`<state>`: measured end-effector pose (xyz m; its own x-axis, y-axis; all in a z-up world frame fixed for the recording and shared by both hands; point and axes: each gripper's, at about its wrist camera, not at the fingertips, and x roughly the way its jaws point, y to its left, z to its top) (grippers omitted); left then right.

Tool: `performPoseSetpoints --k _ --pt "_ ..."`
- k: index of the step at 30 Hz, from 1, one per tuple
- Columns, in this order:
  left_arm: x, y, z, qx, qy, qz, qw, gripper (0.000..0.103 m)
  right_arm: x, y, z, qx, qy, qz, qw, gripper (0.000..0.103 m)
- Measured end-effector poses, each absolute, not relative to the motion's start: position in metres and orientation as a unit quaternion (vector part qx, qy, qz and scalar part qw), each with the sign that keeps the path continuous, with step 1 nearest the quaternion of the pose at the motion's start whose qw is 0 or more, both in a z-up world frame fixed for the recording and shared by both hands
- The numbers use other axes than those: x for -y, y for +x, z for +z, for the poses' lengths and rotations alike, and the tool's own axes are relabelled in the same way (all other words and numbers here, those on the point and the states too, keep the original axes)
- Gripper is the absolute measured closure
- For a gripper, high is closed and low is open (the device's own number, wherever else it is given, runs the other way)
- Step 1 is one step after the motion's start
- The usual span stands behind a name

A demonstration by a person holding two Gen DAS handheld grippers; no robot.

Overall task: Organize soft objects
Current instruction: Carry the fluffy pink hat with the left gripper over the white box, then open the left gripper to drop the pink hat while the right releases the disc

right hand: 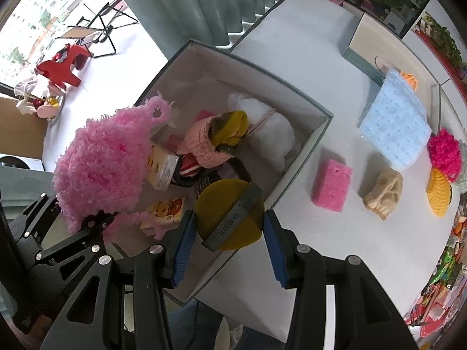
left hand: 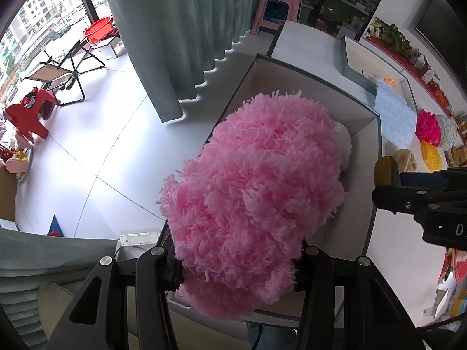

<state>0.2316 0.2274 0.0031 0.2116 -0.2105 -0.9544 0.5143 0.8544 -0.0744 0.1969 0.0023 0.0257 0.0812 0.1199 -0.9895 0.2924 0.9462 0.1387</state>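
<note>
We read a grey band with printed characters, too skewed to make out, across the yellow disc (right hand: 230, 213) pinched by our right tool (right hand: 229, 233) over the open box (right hand: 309, 134), and cartoon bears on 2 tissue packs (right hand: 162, 169) inside. Our left tool (left hand: 238, 274) clamps the pink fluffy mitt (left hand: 254, 198) above that box on the white counter (right hand: 306, 29), with teal curtains (left hand: 181, 29) beyond
</note>
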Motion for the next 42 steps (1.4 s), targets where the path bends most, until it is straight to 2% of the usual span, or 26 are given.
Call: performPoseSetpoints --k 36,39,40,42 --pt "-0.226 0.222 -0.022 -0.604 0.154 -0.241 0.744 0.051 -0.035 0.199 0.004 -0.697 0.138 -0.037 0.703 0.051" --pt "-0.225 0.220 -0.023 -0.603 0.156 -0.243 0.743 0.036 -0.036 0.199 0.000 -0.698 0.143 -0.031 0.701 0.049" --pt "-0.225 0.220 -0.023 -0.604 0.156 -0.244 0.743 0.028 -0.036 0.198 -0.001 -0.699 0.148 -0.028 0.699 0.044" --pt "-0.226 0.219 -0.021 -0.604 0.153 -0.247 0.742 0.015 -0.034 0.197 -0.003 -0.701 0.154 -0.030 0.695 0.020"
